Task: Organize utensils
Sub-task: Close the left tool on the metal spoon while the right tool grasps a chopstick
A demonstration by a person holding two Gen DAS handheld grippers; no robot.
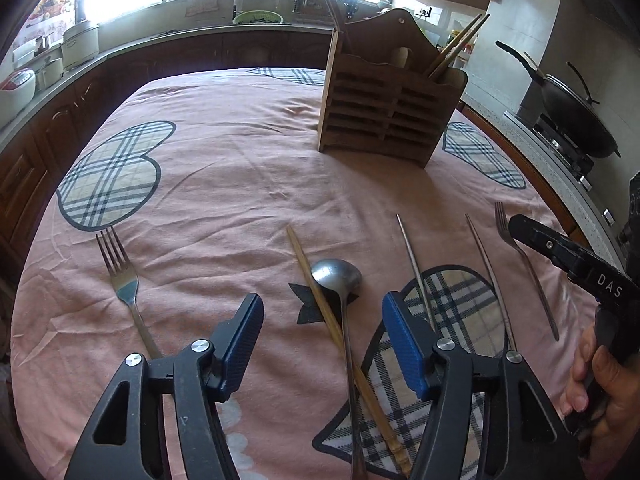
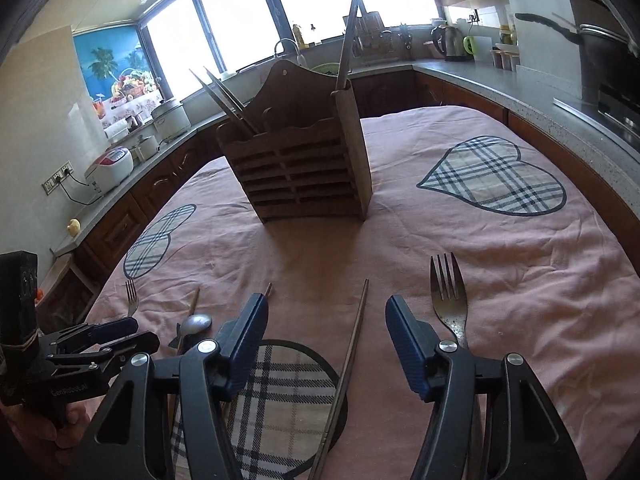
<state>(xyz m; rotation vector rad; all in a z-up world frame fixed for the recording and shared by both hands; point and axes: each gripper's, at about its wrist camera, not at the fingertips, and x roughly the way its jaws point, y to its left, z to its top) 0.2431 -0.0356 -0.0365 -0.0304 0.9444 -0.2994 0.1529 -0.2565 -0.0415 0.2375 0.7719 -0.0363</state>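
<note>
- While most utensils lie loose near the table's front edge, the wooden holder (image 1: 390,92) stands toward the far edge, some chopsticks already in it.
- The spoon (image 1: 337,276) and a wooden chopstick (image 1: 320,312) cross each other under the left claw (image 1: 322,344), whose pads are spread apart and grip nothing.
- A thin metal chopstick (image 2: 352,352) lies between the pads of the right claw (image 2: 326,344), which is also spread and empty; a fork (image 2: 450,300) lies just to its right.
- A second fork (image 1: 120,276) lies toward the front left.
- The metal pieces look stiff, light and slippery; a pinch mid-handle seems safest.
- The thin sticks lie flat on soft cloth (image 1: 240,152), so they may roll or slip out.
</note>
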